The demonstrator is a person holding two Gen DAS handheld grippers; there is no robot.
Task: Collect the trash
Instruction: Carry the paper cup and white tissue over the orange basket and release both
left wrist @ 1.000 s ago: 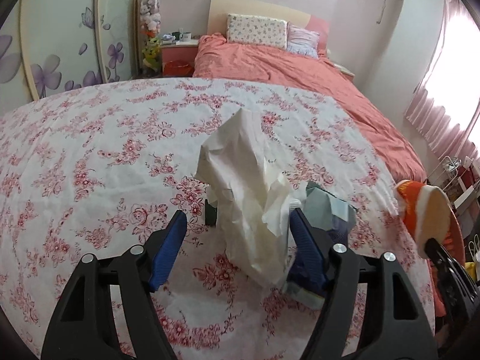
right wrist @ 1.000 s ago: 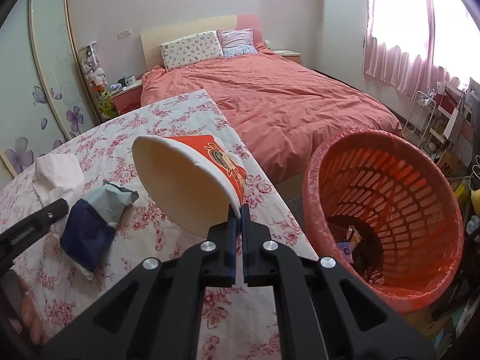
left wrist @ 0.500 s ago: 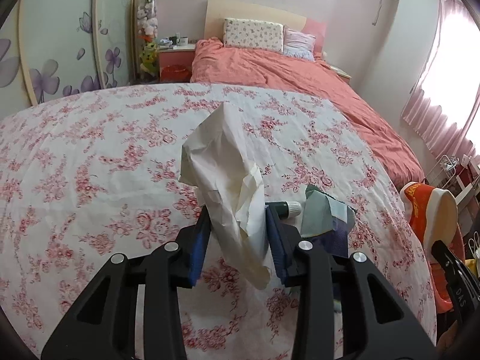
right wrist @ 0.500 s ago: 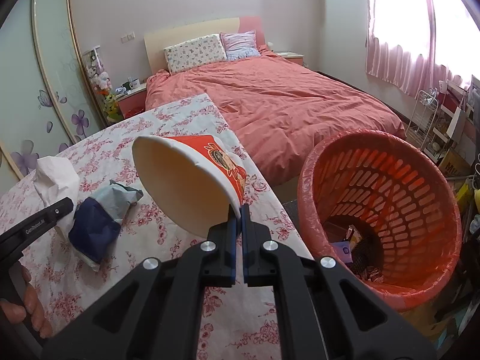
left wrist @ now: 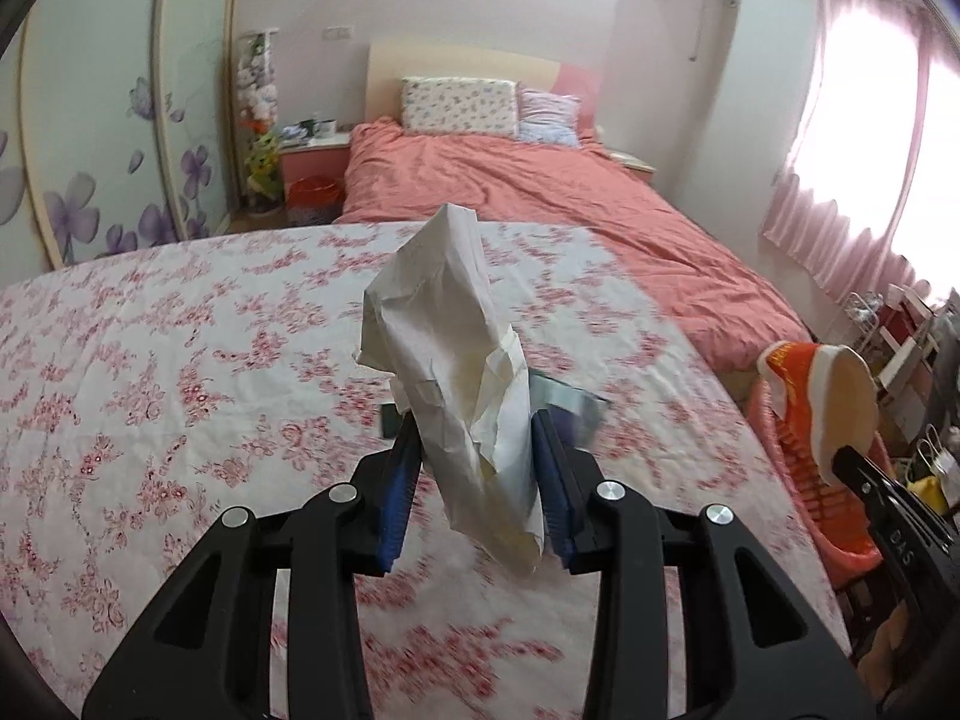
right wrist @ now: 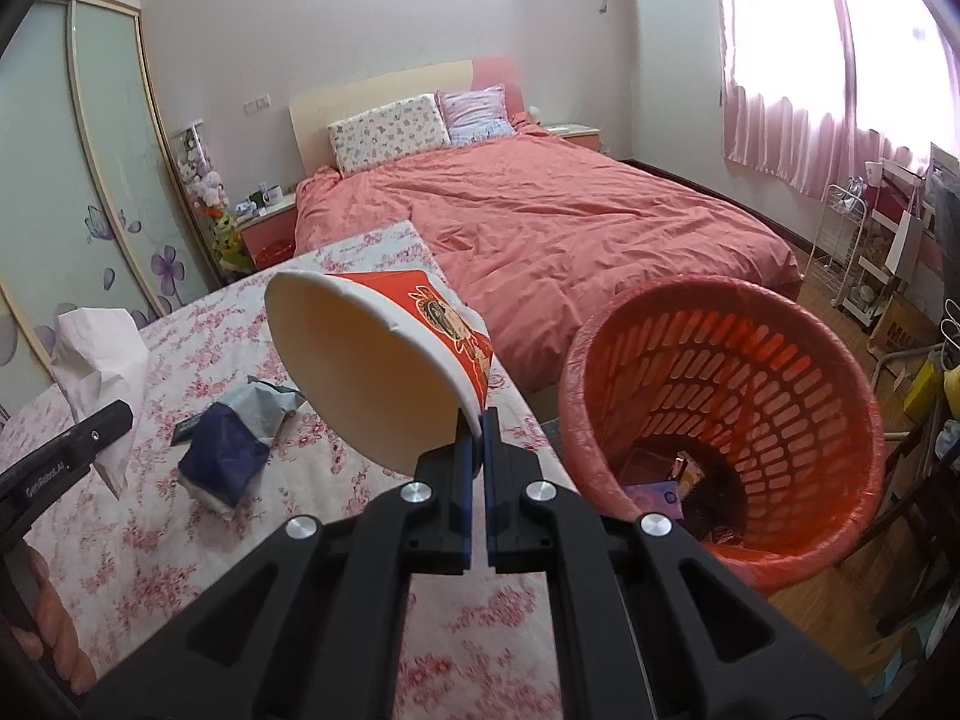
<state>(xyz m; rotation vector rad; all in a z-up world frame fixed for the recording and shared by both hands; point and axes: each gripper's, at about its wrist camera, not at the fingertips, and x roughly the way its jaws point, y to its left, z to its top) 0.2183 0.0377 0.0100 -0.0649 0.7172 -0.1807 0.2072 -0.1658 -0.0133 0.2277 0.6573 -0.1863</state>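
My left gripper is shut on a crumpled white tissue and holds it above the floral tablecloth. The tissue also shows in the right wrist view. My right gripper is shut on the rim of a red and white paper bowl, tilted on its side, left of the red trash basket. The bowl shows at the right in the left wrist view. A blue and grey crumpled wrapper lies on the table.
The basket stands on the floor beside the table's right edge and holds several wrappers. A small dark packet lies by the wrapper. A bed with a pink cover is behind. A wire rack and boxes stand at the right.
My left gripper closed on the tissue and lifted it off the table. My right gripper carried the bowl slightly higher, still beside the basket.
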